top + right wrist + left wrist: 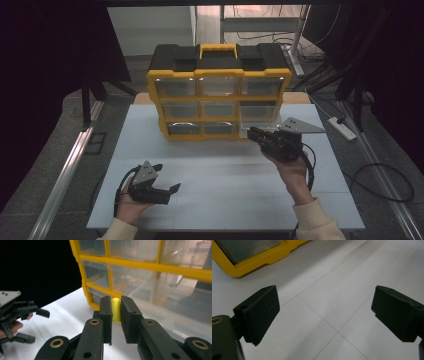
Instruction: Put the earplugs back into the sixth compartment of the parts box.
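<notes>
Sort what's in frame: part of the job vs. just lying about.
In the job:
- yellow-framed organiser with clear plastic drawers
- small yellow piece clamped in the right tool
- pulled-out clear drawer

Lying about:
- white power strip on the floor
- idle, open left tool

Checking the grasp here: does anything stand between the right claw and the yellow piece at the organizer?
Nothing visible does. The right claw is already shut on the yellow piece, gripping it from both sides, close in front of the organizer.

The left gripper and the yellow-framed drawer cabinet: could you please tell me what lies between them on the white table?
Nothing: the left gripper view shows bare white tabletop from the left gripper up to the yellow-framed drawer cabinet.
</notes>
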`<action>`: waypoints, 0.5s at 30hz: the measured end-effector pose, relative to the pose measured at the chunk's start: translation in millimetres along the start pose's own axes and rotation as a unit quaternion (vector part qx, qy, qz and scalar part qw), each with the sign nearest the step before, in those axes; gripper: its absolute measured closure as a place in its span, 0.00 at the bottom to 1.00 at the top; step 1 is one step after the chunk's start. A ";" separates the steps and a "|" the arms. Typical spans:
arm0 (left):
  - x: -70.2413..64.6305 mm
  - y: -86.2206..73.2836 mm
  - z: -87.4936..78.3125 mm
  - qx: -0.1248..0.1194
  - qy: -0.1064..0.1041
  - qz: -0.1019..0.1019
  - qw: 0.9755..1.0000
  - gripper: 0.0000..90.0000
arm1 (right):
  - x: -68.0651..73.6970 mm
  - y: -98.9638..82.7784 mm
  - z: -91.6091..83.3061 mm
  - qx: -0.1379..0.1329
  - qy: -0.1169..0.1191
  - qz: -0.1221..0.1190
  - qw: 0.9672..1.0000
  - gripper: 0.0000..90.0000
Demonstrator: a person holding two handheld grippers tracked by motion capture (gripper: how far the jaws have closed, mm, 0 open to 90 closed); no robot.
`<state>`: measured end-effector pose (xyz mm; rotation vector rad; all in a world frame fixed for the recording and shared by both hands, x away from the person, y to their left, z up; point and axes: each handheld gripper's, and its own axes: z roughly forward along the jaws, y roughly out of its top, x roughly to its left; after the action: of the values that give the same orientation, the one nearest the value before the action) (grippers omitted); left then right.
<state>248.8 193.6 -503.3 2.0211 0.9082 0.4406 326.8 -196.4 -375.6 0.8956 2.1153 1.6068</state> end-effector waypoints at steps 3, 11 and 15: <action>0.3 0.1 -0.2 0.001 0.000 0.000 1.000 0.09 | -4.1 8.5 3.0 0.001 -0.008 -0.006 1.000 0.88; 0.7 -0.2 0.6 0.003 0.000 0.001 1.000 0.09 | -31.9 27.0 15.6 0.004 -0.052 0.000 0.999 0.88; 1.1 -0.5 0.1 0.002 0.000 -0.002 1.000 0.09 | -45.2 26.6 25.3 0.017 -0.076 0.000 0.997 0.79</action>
<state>249.3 194.5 -503.8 2.0236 0.9136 0.4365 383.3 -203.2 -362.9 0.9964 2.0423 1.4583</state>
